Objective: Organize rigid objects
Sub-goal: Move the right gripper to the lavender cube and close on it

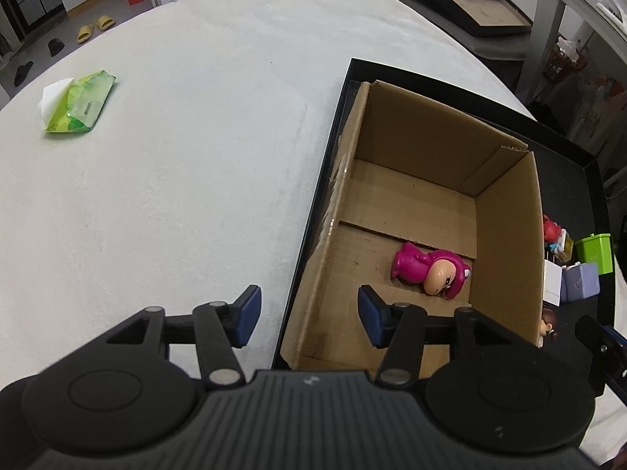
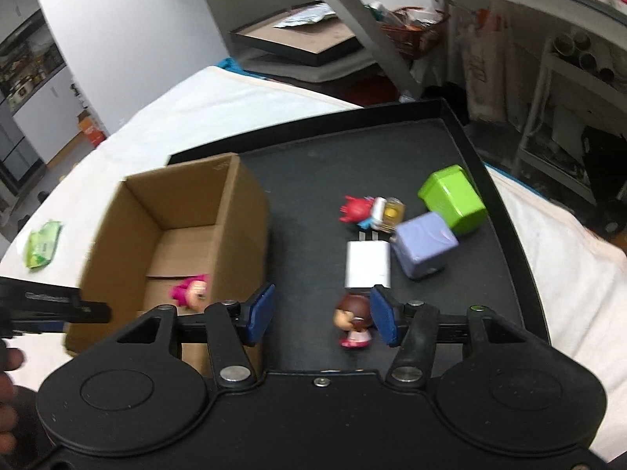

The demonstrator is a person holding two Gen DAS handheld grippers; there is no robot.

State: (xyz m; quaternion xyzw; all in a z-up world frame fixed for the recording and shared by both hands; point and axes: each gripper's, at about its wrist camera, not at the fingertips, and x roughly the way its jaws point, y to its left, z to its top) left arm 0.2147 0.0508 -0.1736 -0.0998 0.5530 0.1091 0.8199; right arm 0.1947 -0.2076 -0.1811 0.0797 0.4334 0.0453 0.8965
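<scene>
Glossy magenta plastic figurine [image 1: 429, 270] lies on its side on the floor of the open brown corrugated cardboard box [image 1: 505, 235], long axis across the box, head toward the right wall. The box stands in a matte black tray [image 2: 505, 211]. Left gripper [image 1: 309, 315] and right gripper [image 2: 321, 315] both gape, empty. A brown-haired doll [image 2: 352, 319], partly hidden by the right pad, lies between the right fingers.

Matt brown cardboard box [image 1: 423, 180] sits on a smooth black tray [image 2: 490, 180], glossy pink plastic figure [image 1: 431, 270] inside. White cloth [image 1: 196, 117] looks soft and faintly napped; the green tissue pack [image 1: 80, 103] shines like plastic film. Green cube [image 2: 452, 199] glossy, white charger [image 2: 368, 266] smooth plastic.
</scene>
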